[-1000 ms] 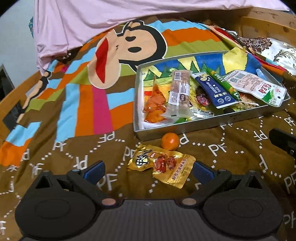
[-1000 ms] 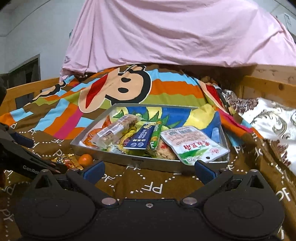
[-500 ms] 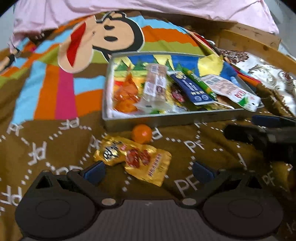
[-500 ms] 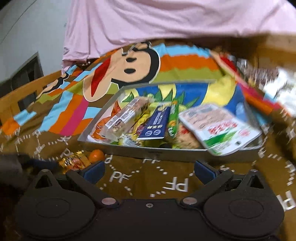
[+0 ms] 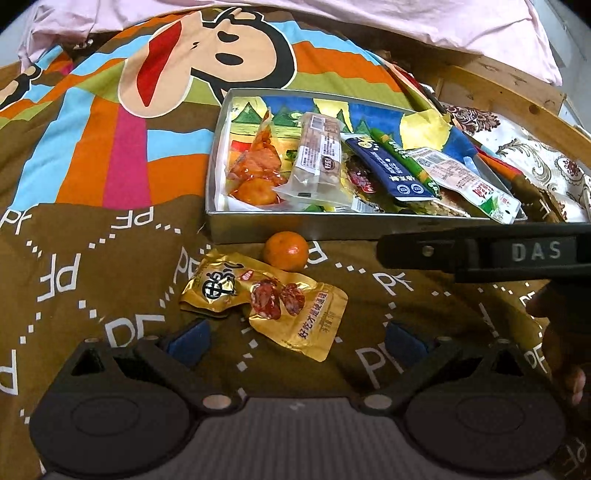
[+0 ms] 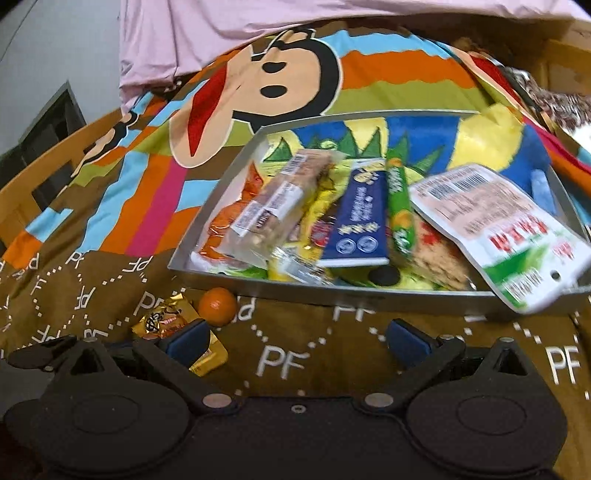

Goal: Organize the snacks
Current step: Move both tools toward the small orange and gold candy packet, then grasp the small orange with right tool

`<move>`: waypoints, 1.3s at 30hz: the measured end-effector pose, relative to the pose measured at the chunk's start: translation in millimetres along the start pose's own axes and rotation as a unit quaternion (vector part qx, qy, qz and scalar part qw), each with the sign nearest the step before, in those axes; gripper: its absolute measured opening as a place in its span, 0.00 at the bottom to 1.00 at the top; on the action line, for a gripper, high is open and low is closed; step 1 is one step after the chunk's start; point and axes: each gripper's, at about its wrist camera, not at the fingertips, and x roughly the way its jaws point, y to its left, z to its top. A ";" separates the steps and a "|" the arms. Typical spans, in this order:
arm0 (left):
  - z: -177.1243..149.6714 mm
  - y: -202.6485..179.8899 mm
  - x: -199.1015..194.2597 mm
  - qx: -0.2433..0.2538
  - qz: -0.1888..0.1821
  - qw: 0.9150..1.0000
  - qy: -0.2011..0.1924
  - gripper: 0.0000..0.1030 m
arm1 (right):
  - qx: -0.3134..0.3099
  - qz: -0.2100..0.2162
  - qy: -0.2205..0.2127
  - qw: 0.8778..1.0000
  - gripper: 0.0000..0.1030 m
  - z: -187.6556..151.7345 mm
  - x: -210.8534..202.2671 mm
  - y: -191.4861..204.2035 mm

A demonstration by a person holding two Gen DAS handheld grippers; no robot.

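A grey metal tray point(image 5: 295, 229) point(image 6: 369, 295) on the bed holds several snack packets. On the brown blanket in front of it lie a small orange point(image 5: 286, 250) point(image 6: 218, 306) and gold snack packets point(image 5: 266, 299) point(image 6: 166, 319). My left gripper point(image 5: 295, 343) is open and empty, just short of the gold packets. My right gripper point(image 6: 295, 341) is open and empty, near the tray's front wall; its left pad sits over the gold packets' edge. The right gripper's black body point(image 5: 480, 251) reaches in from the right in the left wrist view.
A colourful cartoon-monkey blanket point(image 5: 184, 74) covers the bed. A pink sheet point(image 6: 258, 22) hangs behind. A wooden bed frame point(image 5: 498, 88) and a floral cushion point(image 5: 524, 155) lie to the right of the tray.
Both grippers have moved forward and down toward the tray and the loose snacks. The right gripper has come into the left wrist view from the right.
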 end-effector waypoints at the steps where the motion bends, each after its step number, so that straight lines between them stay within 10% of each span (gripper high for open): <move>1: -0.2 1.3 -0.1 -0.002 -0.002 1.000 -0.001 1.00 | -0.003 0.001 0.002 1.000 0.98 1.7 1.9 2.5; 39: -5.9 5.9 -8.3 0.016 0.001 1.000 -0.004 1.00 | 0.011 0.101 0.096 0.990 0.33 32.8 75.3 37.7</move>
